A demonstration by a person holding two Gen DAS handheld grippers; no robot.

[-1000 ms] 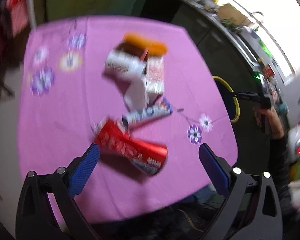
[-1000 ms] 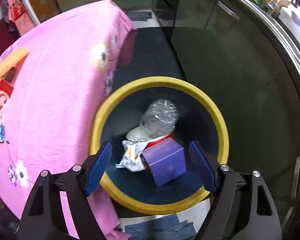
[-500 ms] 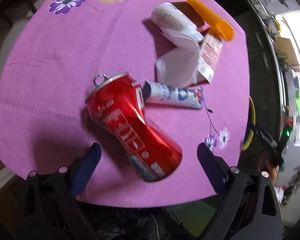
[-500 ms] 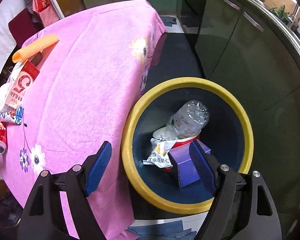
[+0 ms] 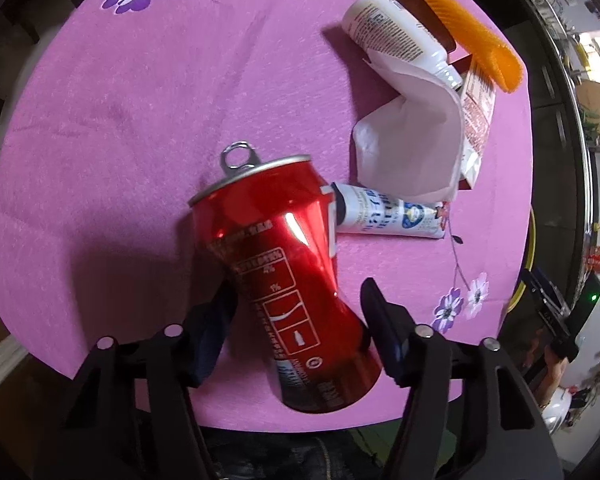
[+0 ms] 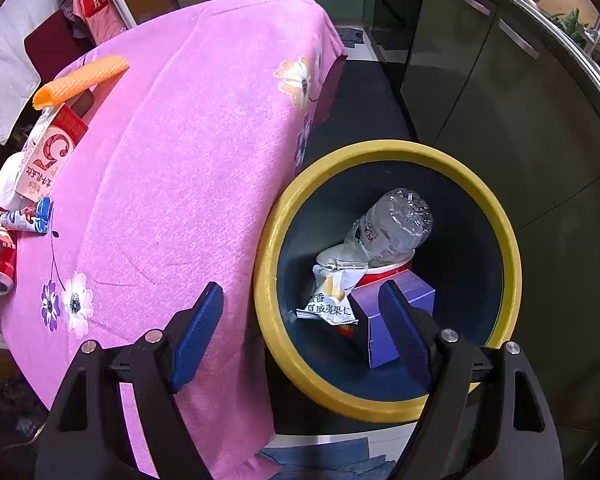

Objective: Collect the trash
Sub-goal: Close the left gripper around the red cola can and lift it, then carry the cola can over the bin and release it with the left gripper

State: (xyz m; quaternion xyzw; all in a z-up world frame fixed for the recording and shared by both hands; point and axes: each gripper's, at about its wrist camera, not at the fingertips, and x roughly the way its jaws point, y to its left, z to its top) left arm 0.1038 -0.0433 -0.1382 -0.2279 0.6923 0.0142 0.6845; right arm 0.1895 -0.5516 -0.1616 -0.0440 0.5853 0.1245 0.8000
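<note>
Dark green cabinets point(image 6: 492, 92) flank a pink flowered tablecloth point(image 6: 188, 168)

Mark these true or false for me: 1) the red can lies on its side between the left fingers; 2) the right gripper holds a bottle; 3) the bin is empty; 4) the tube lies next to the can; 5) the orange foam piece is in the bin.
1) True: the dented red can lies on the pink tablecloth between the left gripper's closing fingers.
2) False: the right gripper is open and holds nothing.
3) False: the yellow-rimmed bin holds a plastic bottle, a wrapper and a purple box.
4) True: the tube lies by the can's top.
5) False: the orange foam piece is on the table.
</note>
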